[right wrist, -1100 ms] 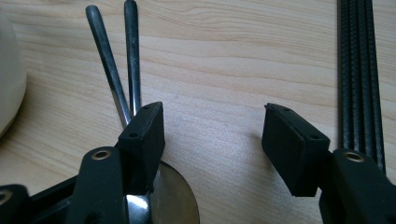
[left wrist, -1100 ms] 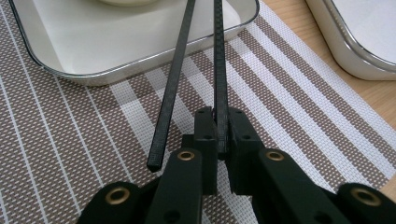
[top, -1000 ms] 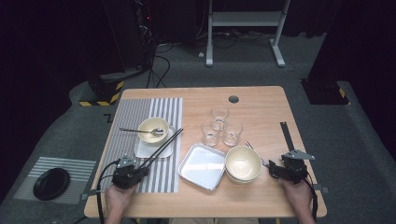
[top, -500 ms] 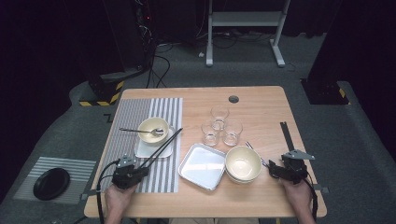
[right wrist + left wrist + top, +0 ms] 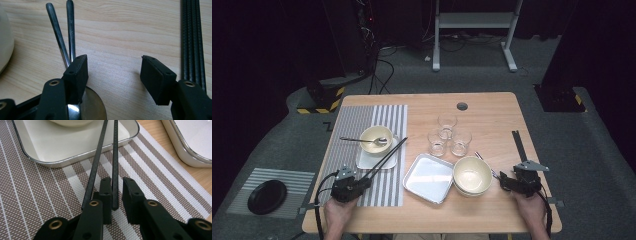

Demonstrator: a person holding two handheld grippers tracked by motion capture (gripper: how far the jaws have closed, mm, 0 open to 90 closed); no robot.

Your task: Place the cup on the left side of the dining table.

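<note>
The fingers (image 5: 132, 192) of the left gripper (image 5: 117, 181) have just been eased narrowly apart around one of the black chopsticks (image 5: 115, 157). The far ends are propped on the tray (image 5: 37, 147), probably for easy lifting. In the right gripper view, the right gripper (image 5: 113, 67) is held wide and empty beside two metal handles (image 5: 63, 32). In the high view, both are kept at the tabletop's (image 5: 492, 115) near edge.

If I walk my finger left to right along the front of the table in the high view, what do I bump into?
Left gripper → chopsticks → metal tray → stacked bowls → right gripper.
</note>
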